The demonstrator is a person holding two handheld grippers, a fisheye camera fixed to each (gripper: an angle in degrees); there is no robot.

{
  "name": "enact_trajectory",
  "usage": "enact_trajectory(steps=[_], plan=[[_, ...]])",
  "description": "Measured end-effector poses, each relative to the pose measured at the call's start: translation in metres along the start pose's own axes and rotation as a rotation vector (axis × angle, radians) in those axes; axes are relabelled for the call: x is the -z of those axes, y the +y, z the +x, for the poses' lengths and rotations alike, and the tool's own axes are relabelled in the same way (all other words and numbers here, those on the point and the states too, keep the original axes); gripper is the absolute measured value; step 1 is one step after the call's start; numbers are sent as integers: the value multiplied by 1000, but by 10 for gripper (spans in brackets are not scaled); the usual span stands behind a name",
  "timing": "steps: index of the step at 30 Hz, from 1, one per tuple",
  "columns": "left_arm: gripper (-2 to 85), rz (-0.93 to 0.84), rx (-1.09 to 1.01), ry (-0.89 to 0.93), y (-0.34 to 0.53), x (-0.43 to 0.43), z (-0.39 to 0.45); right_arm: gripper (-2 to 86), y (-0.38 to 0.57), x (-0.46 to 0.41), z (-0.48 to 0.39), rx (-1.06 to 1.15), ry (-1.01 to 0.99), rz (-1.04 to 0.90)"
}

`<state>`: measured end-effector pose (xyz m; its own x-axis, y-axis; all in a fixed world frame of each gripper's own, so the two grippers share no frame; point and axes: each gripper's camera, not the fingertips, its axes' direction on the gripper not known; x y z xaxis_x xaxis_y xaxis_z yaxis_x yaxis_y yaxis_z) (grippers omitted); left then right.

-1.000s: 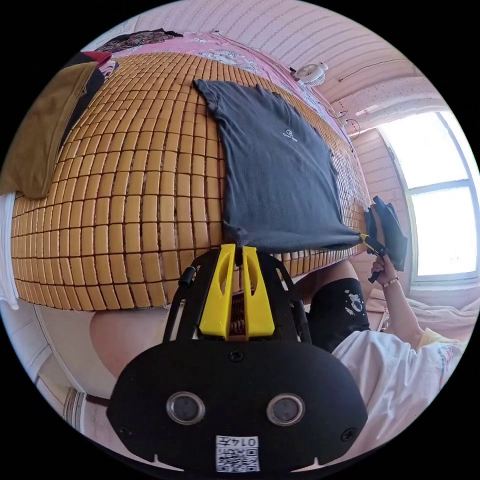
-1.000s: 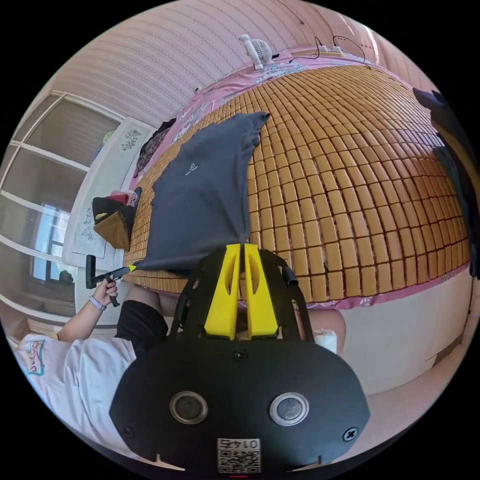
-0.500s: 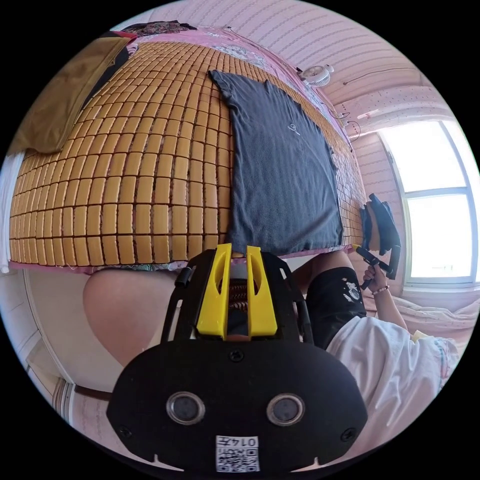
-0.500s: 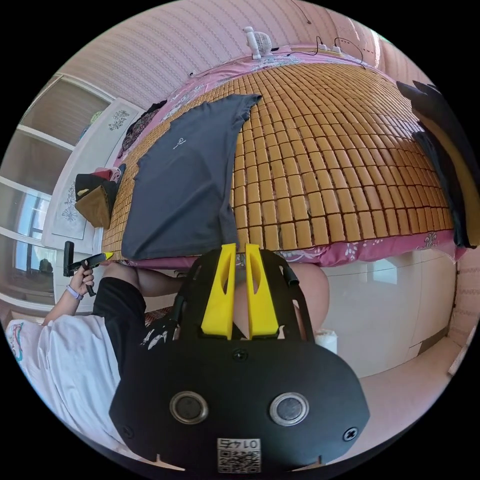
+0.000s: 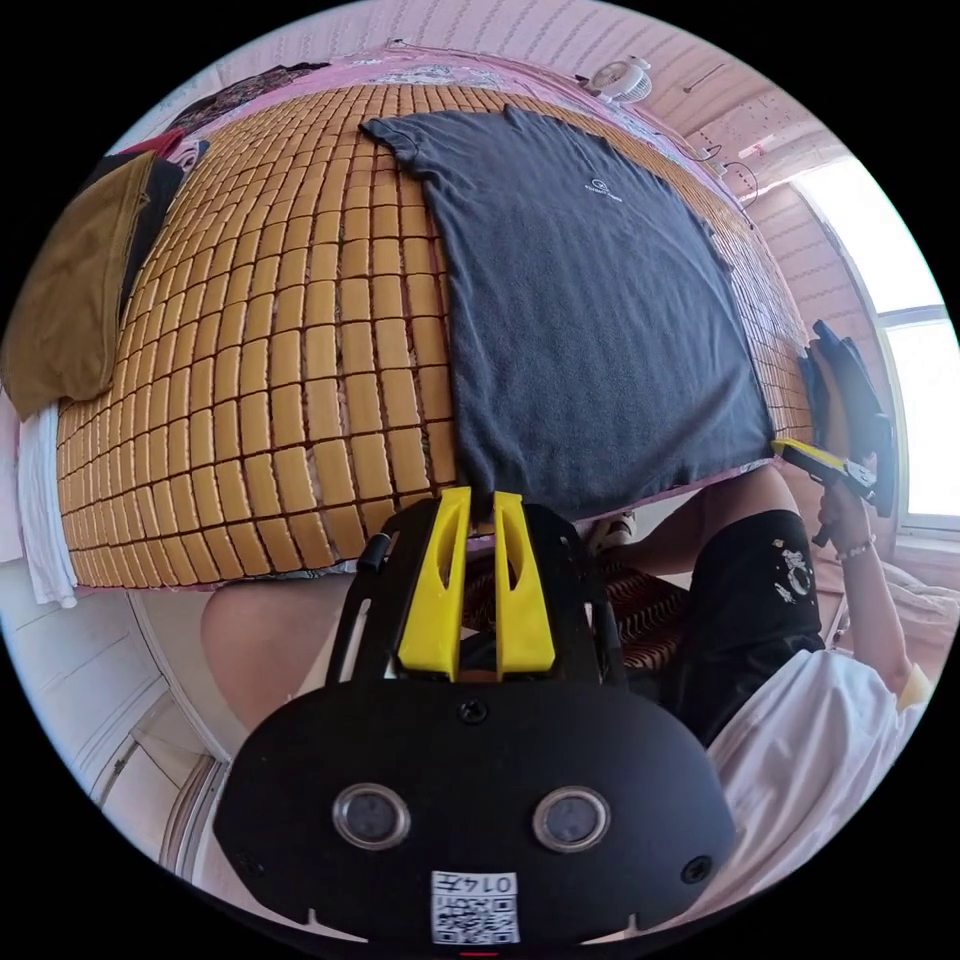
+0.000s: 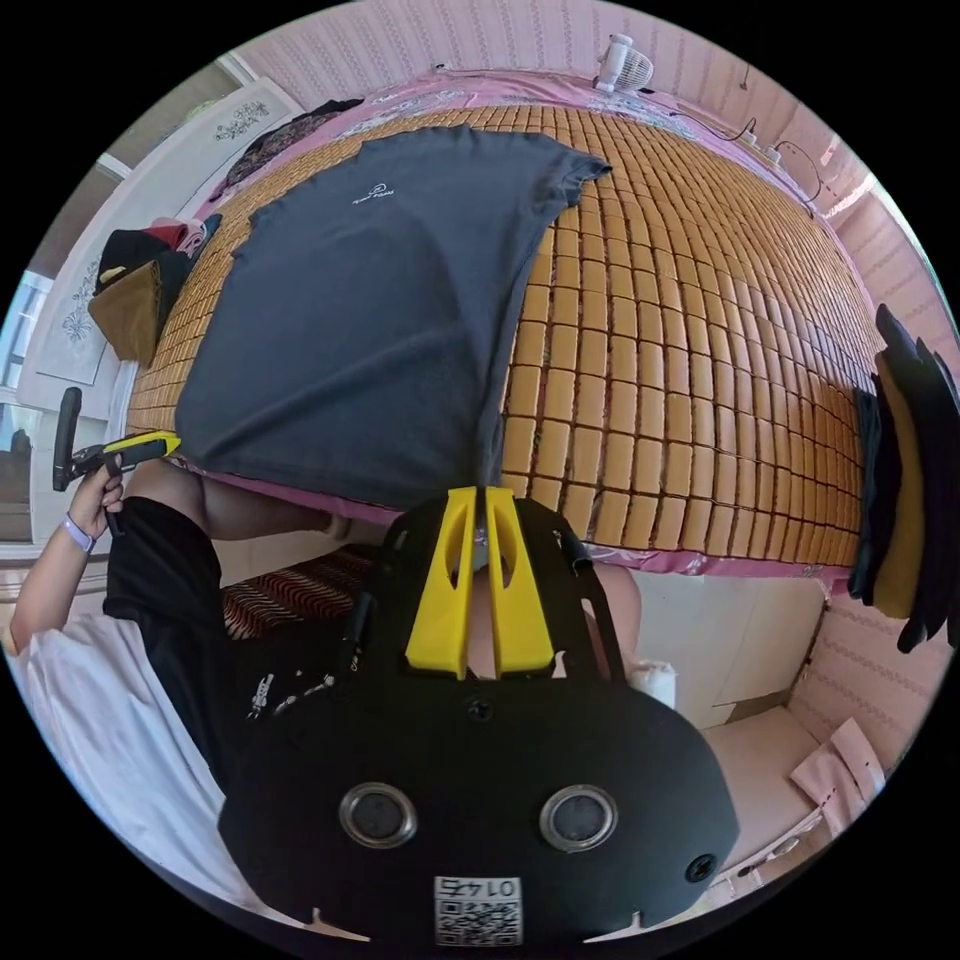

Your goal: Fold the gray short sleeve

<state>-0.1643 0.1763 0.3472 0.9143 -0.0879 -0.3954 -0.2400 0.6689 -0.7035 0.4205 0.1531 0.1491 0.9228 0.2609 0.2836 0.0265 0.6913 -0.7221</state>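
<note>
The gray short-sleeve T-shirt [image 5: 590, 320] lies flat, front up, on a bamboo mat [image 5: 300, 380], with its hem along the near bed edge. My left gripper [image 5: 481, 497] has its tips at one hem corner, and a narrow gap shows between the jaws. In the right gripper view the same shirt [image 6: 370, 320] spreads over the mat [image 6: 680, 380]. There my right gripper [image 6: 480, 492] has its tips at the other hem corner, jaws nearly together; whether they pinch the cloth is unclear. Each gripper also appears at the far corner of the other's view: the right gripper [image 5: 800, 455] and the left gripper [image 6: 150, 445].
A person in black shorts [image 5: 760, 590] stands against the bed edge. A brown garment [image 5: 70, 290] lies at the mat's left end. Stacked dark and tan clothes [image 6: 910, 480] sit at its right end. A small fan [image 6: 620, 60] stands at the far side. There is a bright window [image 5: 920, 400].
A second ago both grippers were shut on the hem corners, pulling the hem taut. Half a second ago both had let go and drawn back. Now both tips are at the corners again, jaws narrower.
</note>
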Motion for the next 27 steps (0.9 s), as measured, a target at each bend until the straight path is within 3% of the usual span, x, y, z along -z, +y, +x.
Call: enact_trajectory(steps=[10,19,27], plan=[[6,-24,-35,29,19,0,0,3,25,-5,66,-232,-286,30],[7,-37,11,72,46,-5,-13,18,39,-7,63,-222,-207,24],[28,223,119,89,103,27,-35,45,76,-6,55,-259,-130,48]])
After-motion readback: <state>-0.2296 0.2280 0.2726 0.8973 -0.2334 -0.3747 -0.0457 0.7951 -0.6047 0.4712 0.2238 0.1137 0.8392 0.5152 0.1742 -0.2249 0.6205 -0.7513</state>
